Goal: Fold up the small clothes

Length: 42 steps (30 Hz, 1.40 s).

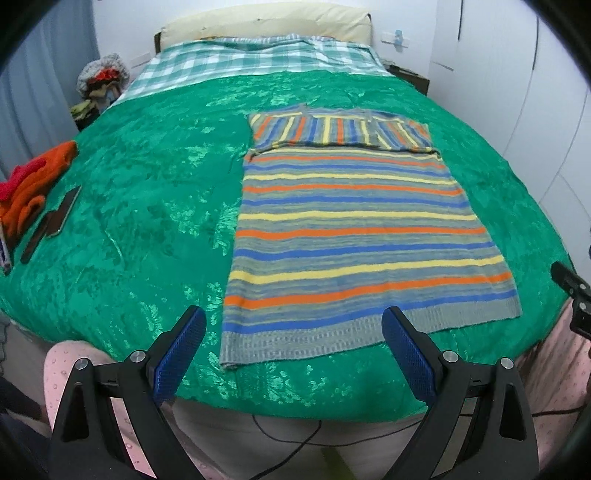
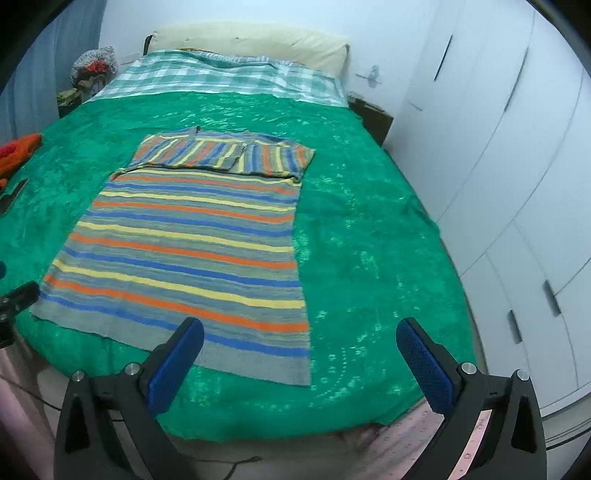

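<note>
A home bedroom; a bed under a green bedspread, a cream pillow at its head; white wardrobe doors along one wall; clothes heaped in the corner.

Cool, even room light falls on my bed, the green bedspread glinting in patches, while my fisheye lenses bow the edges and darken blurred corners.

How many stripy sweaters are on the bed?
1. The striped sweater lies flat in the middle of the green bedspread, sleeves folded across its top. Orange clothes sit at the left edge; more could be hidden there.
</note>
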{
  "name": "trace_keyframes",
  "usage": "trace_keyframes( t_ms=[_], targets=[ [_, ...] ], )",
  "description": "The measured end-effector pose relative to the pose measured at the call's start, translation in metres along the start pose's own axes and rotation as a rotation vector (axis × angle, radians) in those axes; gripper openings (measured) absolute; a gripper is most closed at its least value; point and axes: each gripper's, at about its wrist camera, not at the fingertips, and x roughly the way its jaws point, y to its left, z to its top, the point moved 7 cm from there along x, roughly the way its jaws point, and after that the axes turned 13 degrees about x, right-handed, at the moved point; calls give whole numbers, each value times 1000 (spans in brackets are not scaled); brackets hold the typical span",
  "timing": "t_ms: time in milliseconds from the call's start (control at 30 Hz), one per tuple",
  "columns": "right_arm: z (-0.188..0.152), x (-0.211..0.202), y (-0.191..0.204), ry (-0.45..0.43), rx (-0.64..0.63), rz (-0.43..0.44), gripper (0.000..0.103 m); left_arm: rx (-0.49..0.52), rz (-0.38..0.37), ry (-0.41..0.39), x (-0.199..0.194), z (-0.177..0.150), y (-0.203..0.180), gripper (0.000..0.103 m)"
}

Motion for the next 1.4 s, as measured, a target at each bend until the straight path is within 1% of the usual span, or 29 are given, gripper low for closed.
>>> trace_keyframes(
  t_ms=[133,333,633,1400],
  targets=[
    [3,-3,-4,-15,7,-21,102,-3,9,3,-1,-2,1,97],
    [4,-4,-9,-14,17,-24,102,-4,27,7,-1,-2,4,97],
    [3,-5,-13,-11,25,-35,102,27,54,5,-3,-1,2,97],
    [-3,-2,-12,16,18,-62,102,24,68,43,8,-9,5,97]
  ],
)
